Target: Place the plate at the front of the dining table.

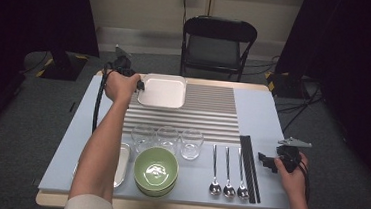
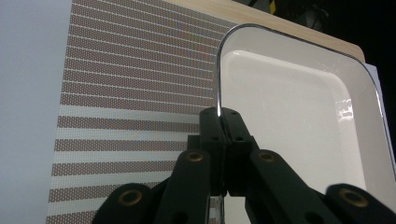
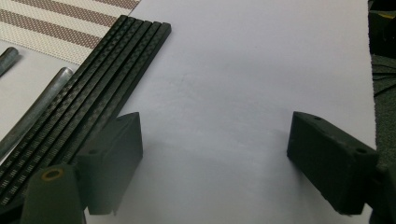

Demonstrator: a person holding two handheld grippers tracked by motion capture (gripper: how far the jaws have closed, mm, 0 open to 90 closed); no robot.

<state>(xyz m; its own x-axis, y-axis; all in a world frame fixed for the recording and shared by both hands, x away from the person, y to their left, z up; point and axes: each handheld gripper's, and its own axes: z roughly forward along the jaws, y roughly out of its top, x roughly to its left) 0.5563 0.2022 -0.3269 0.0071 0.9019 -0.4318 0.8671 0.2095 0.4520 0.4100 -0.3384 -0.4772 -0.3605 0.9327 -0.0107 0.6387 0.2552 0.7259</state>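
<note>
Left tongs (image 1: 140,85) at the far-left part of the surface (image 1: 258,108), clamped tight on the left rim of the white tray (image 1: 163,90); in the left gripper view the two black jaws meet on the thin metal-edged rim (image 2: 218,100), with the tray's cream inside to their right. Tray sits at the far edge of the striped mat (image 1: 208,114), near the far edge of the surface. Right tongs (image 1: 268,161) near the right edge of the surface, jaws spread wide with nothing between them, just bare pale surface (image 3: 243,93) in the right gripper view. Black chopsticks (image 1: 249,167) lie just beside the right tongs, on their left; one jaw stands close against them (image 3: 107,93). Three spoons (image 1: 228,173) in a row left of the chopsticks. Three clear glasses (image 1: 167,139) along the near edge of the mat. Green bowls (image 1: 156,171), stacked, at the near edge of the surface, with a metal tray (image 1: 122,166) just to their left, partly under the left forearm.
</note>
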